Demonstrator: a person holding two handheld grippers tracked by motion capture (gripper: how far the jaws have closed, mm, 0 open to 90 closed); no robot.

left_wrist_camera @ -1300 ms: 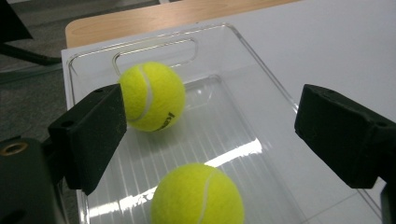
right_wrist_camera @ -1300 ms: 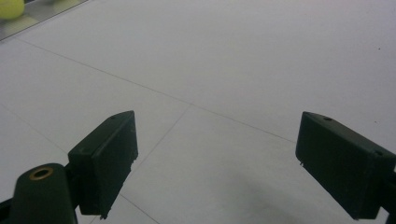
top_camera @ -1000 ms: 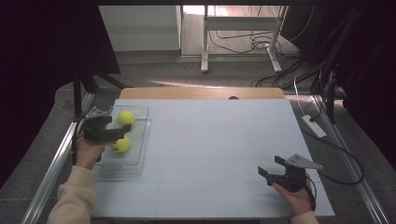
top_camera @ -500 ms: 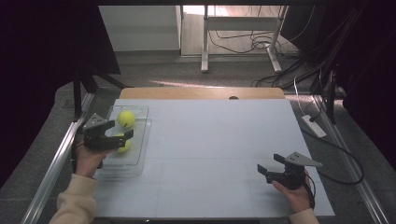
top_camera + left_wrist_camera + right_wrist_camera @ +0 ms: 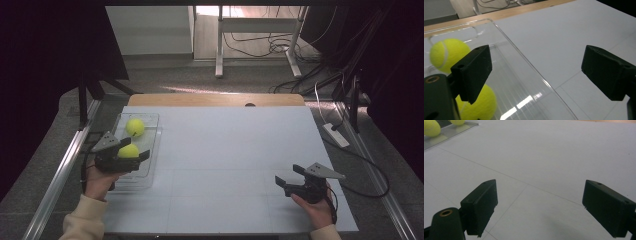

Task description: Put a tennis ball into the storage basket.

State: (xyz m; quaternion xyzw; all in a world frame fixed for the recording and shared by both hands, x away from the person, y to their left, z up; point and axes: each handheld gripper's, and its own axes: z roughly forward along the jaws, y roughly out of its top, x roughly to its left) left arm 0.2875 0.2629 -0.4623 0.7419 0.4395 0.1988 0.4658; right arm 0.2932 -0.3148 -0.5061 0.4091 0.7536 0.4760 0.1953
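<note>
1. Left claw [image 5: 131, 156], frame's left, gapes wide and empty over the tray [image 5: 150, 134]; two balls [image 5: 135, 127] lie inside.
2. Likely step: reaching for the near ball [image 5: 477, 105]; next, lower and close.
3. Right claw [image 5: 287, 181], lower right, wide open, empty, above the bare counter [image 5: 225, 150].

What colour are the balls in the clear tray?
Yellow-green tennis balls, with a pale seam; clearest in the left gripper view.

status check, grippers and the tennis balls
Left gripper open over clear tray. Right gripper open, empty. Two tennis balls in tray. Nothing in the way.
</note>
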